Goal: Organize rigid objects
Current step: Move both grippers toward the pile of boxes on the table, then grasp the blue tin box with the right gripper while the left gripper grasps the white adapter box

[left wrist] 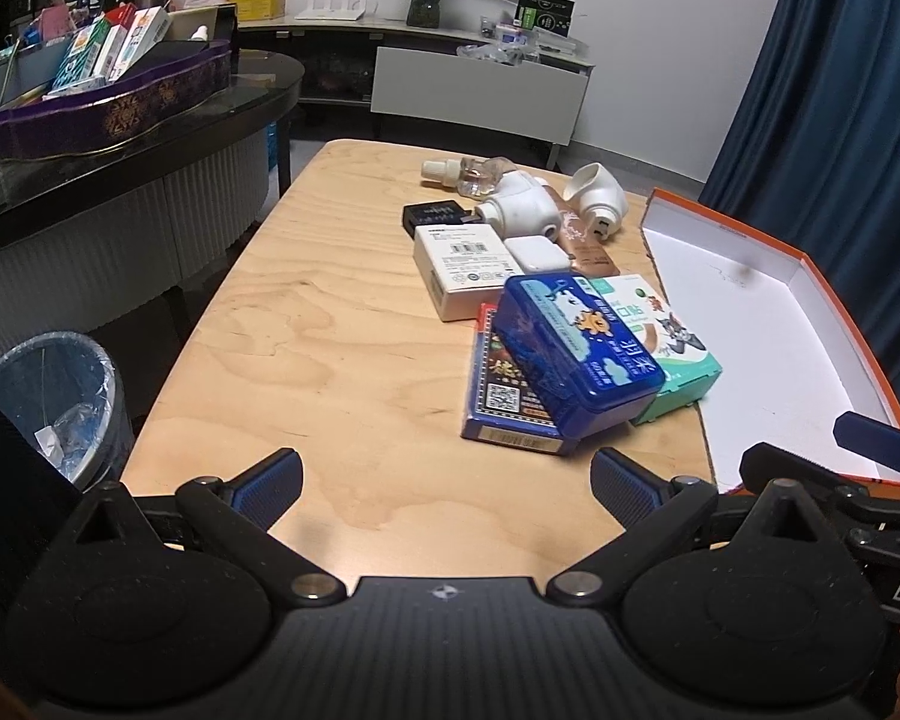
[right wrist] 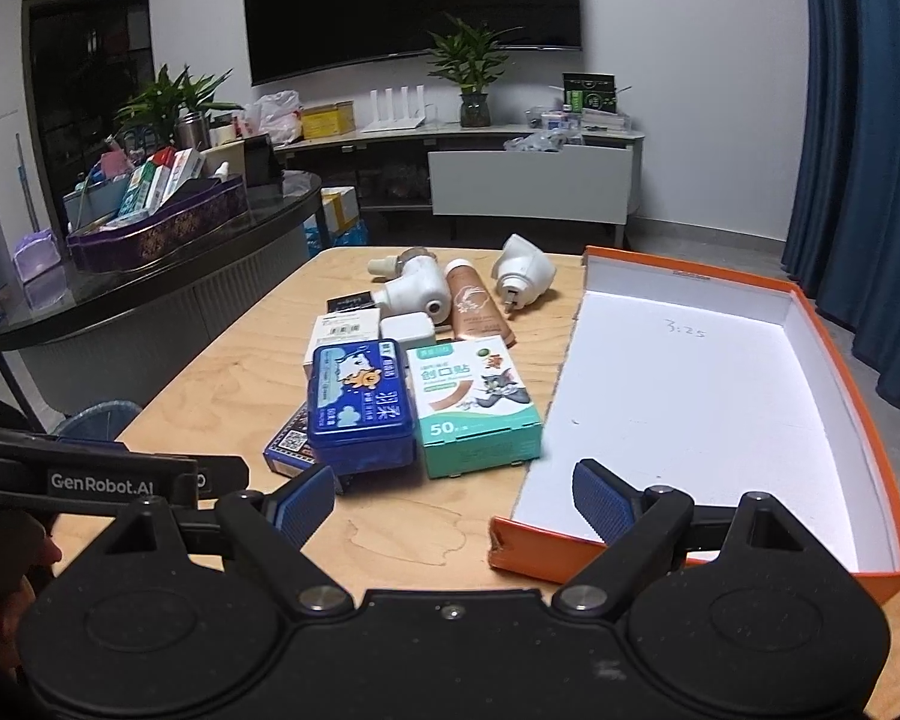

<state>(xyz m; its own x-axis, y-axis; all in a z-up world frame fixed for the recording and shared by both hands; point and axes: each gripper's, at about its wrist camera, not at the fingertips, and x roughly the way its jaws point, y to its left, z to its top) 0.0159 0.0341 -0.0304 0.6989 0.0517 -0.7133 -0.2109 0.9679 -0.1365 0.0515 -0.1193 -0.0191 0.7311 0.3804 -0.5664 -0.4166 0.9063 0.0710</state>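
Pale plywood is filling the middle of both views: a wooden table [left wrist: 306, 360] carrying a cluster of small items right of centre. In the left wrist view, the left gripper [left wrist: 447, 489] is sitting at the bottom centre with its blue-padded fingers [left wrist: 267, 489] spread wide and holding nothing, only bare table showing between them. A blue tin [left wrist: 576, 354] is lying tilted on top of a dark-blue card box [left wrist: 498, 396], and a teal bandage box [left wrist: 660, 330] is touching the tin on its right. Above them a white carton [left wrist: 462, 270] and a small white adapter [left wrist: 537, 255] are lying side by side, with a black box [left wrist: 435, 215], two white plug-in devices [left wrist: 519, 210], a clear bottle [left wrist: 468, 174] and a copper tube [left wrist: 588, 243] further up the frame.

In the right wrist view, the right gripper [right wrist: 453, 498] is likewise spread wide and gripping nothing; its right pad [right wrist: 600, 498] is hovering over the near edge of the orange box lid [right wrist: 846, 360], which is occupying the right half of the frame with its white inside bare. The left pad is sitting just below the tin. A lined waste bin [left wrist: 54, 402] is standing at the lower left of the left view.
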